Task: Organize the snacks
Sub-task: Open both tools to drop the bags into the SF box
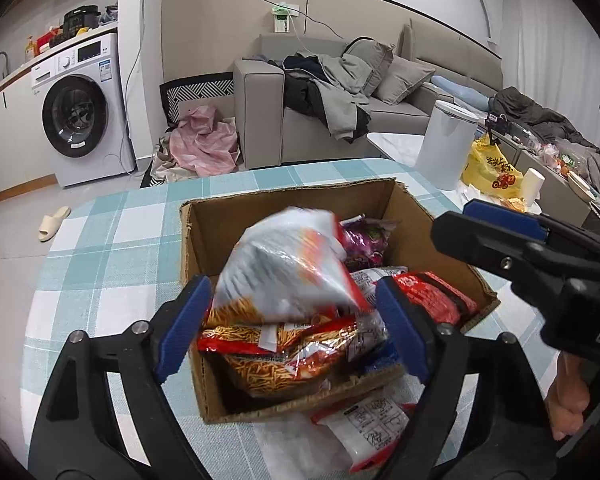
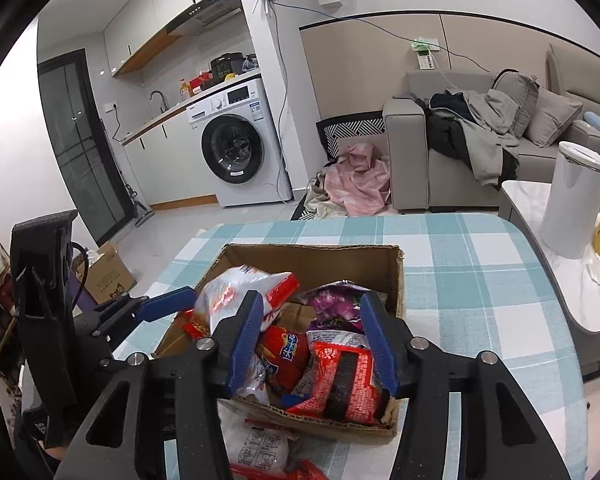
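With both grippers' fingers spread and empty, a blurred white snack bag (image 1: 288, 268) sits atop the cardboard box (image 1: 300, 200) mid-counter, so the boxing step seems underway; next, the packet (image 1: 364, 428) at the counter's near edge needs pinching.

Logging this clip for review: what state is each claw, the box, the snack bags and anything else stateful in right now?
Left claw: open, over the box.
Right claw: open, holding nothing.
Cardboard box: open-topped, upright, holding several snack bags.
White and orange snack bag: blurred, in motion, above the box's contents.
White snack bag: lying on the table outside the box.
Washing machine: door shut.
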The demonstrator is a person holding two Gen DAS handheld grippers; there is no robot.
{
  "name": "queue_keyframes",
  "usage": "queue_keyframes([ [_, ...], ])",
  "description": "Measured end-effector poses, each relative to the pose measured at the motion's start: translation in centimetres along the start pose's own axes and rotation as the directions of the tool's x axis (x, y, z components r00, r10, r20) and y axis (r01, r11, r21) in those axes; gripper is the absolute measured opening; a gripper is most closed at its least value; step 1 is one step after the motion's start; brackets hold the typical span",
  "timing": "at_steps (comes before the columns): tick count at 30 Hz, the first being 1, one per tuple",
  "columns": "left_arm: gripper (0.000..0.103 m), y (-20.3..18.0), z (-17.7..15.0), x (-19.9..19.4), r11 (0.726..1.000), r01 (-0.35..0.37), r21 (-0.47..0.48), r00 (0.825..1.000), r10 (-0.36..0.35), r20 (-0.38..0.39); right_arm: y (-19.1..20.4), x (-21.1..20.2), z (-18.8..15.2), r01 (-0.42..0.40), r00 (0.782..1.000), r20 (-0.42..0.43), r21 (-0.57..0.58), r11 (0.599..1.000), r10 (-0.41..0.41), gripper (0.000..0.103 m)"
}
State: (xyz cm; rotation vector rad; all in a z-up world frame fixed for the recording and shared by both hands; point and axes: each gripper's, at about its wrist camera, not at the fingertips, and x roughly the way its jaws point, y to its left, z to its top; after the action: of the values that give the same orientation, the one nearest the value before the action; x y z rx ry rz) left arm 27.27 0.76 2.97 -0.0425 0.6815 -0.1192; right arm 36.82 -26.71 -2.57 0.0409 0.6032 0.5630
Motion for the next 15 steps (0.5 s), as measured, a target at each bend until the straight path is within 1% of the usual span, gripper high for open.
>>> queue_keyframes([
  [1, 0.087, 0.0, -0.3, -0.6, 1.0, 0.002, -0.001, 1.0, -0.002, 0.002, -0.2, -0.3, -0.1, 0.0, 1.0, 0.003, 0.008, 1.0, 0.0, 0.078],
  [2, 0.09, 0.1, -0.5, -1.0, 1.0, 0.0, -0.007, 1.0, 0.0, 0.006, -0.4, -0.6, -0.2, 0.002, 1.0, 0.007, 0.013, 1.0, -0.002, 0.084],
  [3, 0.096, 0.2, -0.6, -1.3, 1.0, -0.004, -0.011, 1.0, 0.004, 0.008, -0.6, -1.0, -0.3, 0.004, 1.0, 0.017, 0.022, 1.0, -0.005, 0.089],
  [5, 0.102, 0.5, -1.0, -1.9, 1.0, -0.016, -0.022, 1.0, 0.017, 0.015, -1.0, -1.7, -0.6, 0.0, 1.0, 0.027, 0.032, 1.0, -0.001, 0.091],
  [7, 0.102, 0.9, -1.4, -2.8, 0.999, -0.016, -0.036, 0.999, 0.017, 0.033, -1.3, -2.2, -0.9, -0.008, 1.0, 0.025, 0.043, 0.999, 0.007, 0.098],
  [11, 0.102, 2.0, -2.4, -4.3, 0.997, -0.009, -0.076, 0.999, 0.011, 0.036, -1.5, -3.1, -1.8, -0.021, 1.0, 0.018, 0.051, 0.998, 0.02, 0.098],
  [15, 0.102, 2.2, -3.7, -5.9, 0.997, -0.006, -0.082, 0.999, 0.01, 0.05, -1.3, -3.5, -3.2, -0.027, 1.0, -0.004, 0.044, 0.999, 0.028, 0.099],
])
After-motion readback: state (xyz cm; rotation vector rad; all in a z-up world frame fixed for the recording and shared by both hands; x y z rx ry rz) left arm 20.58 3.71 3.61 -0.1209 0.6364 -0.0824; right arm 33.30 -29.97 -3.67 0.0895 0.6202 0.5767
